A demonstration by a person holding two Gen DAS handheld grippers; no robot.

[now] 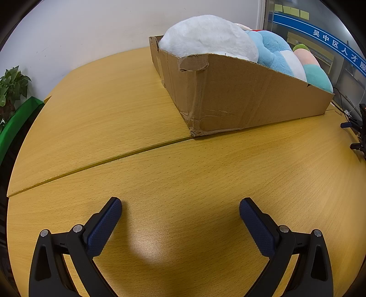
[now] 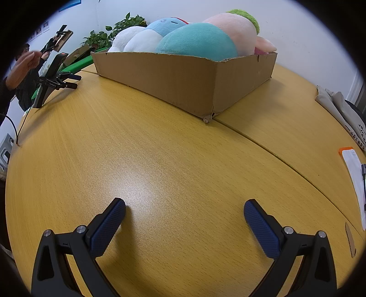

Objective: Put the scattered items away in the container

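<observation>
Hovering above the table (image 1: 160,182), both grippers' fingers (image 1: 104,228) spread wide, holding nothing.

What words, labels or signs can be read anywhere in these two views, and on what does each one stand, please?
"吴中区人才服": white characters on the blue banner across the glass, cut off by the edge of the left wrist view.
Yellow sticky notes above it: no writing legible.
Black camera mount on the table: a small white brand mark, too small to read.
Pale bag at the right edge: dark characters, too blurred to read.
Cardboard box: no print visible.
</observation>
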